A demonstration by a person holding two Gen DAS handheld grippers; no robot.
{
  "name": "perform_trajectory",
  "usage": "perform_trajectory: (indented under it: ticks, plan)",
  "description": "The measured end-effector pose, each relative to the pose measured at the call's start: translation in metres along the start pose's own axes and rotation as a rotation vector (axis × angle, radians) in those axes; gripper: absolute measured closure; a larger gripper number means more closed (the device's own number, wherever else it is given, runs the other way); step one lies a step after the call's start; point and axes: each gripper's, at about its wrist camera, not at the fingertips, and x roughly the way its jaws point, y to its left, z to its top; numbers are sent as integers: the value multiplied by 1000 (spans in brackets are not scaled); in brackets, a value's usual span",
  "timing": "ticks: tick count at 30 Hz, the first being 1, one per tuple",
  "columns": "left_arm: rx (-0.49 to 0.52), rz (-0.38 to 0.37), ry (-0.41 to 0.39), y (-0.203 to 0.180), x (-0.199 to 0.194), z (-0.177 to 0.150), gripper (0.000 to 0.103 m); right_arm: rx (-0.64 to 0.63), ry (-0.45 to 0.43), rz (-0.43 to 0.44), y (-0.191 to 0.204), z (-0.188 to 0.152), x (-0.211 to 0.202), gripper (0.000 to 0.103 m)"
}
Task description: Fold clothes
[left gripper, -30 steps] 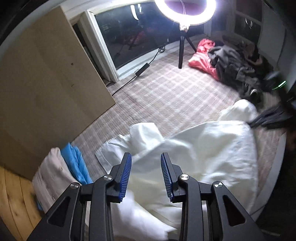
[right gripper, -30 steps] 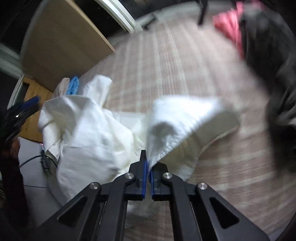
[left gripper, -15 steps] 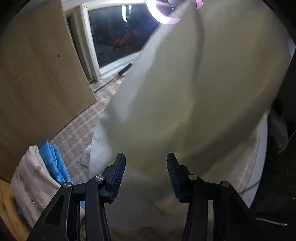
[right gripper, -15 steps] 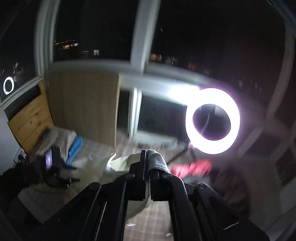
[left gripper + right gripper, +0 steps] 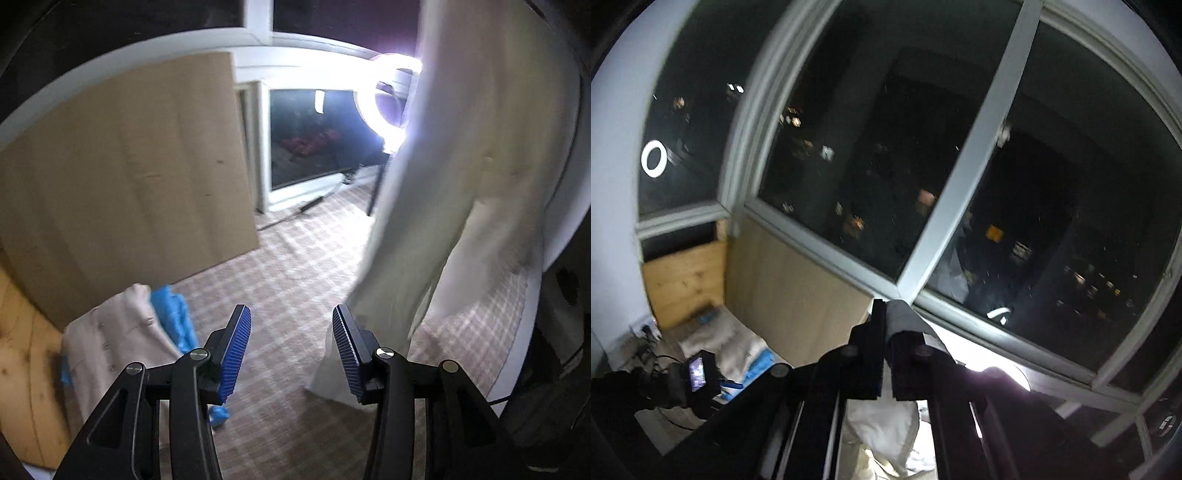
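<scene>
White cloth, a pale garment [image 5: 461,192], hangs full length in the air above the checked rug [image 5: 295,266], its lower end trailing down to the rug just right of the left claw [image 5: 291,354]. In the left wrist view it falls as one long loose drape, covering part of the ring light [image 5: 384,122] that stands beyond the rug; no crease or doubled layer shows in it, so as far as these views settle it this piece is unfolded and wants laying flat and folding. At the rug's left edge, against the leaning brown board [image 5: 125,184], a beige buttoned garment [image 5: 114,343] lies in a flat pile with something blue [image 5: 175,321] tucked beside it; that pile looks folded and put aside, though blur hides how neatly. So my judgement is that the job stands partway: some clothes appear finished, the white one is in hand. The right claw [image 5: 886,321] is raised high, pointing at the dark window [image 5: 923,166], and its jaws are pinched together on a fold of the white cloth, which pokes out above the tips and hangs in a bunch below them. The left claw stands wide apart over the rug, blue pads facing each other with nothing between them, close to the garment's hanging edge but not touching it.
</scene>
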Motion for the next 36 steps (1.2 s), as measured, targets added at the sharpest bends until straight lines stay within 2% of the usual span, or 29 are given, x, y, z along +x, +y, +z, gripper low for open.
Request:
perform_trajectory:
  ticks: [3,5,6,8,10,12,16,19,21,23,26,29,32,36]
  plan:
    - [4,7,21,0,2,-6,59,42,11,-5,-13,-28,-13,101]
    - [7,12,34,1,4,-9,59,98,87,-12,-28,-68,-5,101]
    - [8,14,41,1,4,-11,59,126,144,-27,-36,-99,4,101]
    - [11,19,55,1,6,-15,59,189,265,-57,-50,-174,26,101]
    - [13,24,69,2,7,-18,59,269,407,-89,-62,-264,47,101]
    - [51,2,89,-15,19,-14,59,372,522,-112,-71,-351,59,101]
    - [170,-74,140,-68,56,4,59,596,723,-162,-74,-512,49,101]
    - [260,-131,178,-108,84,18,59,769,788,-156,-66,-590,23,101]
    - [319,-169,203,-135,103,27,59,837,798,-156,-58,-621,8,101]
    - [379,-208,228,-161,121,37,58,877,801,-160,-54,-638,-6,101]
    - [474,-265,265,-202,149,50,58,892,774,-162,-54,-641,-14,101]
    - [620,-308,310,-242,174,52,58,891,748,-162,-61,-637,-15,101]
    - [746,-297,347,-256,183,47,58,884,735,-156,-70,-636,-10,101]
    - [835,-295,430,-251,193,39,57,863,729,-150,-76,-629,-11,101]
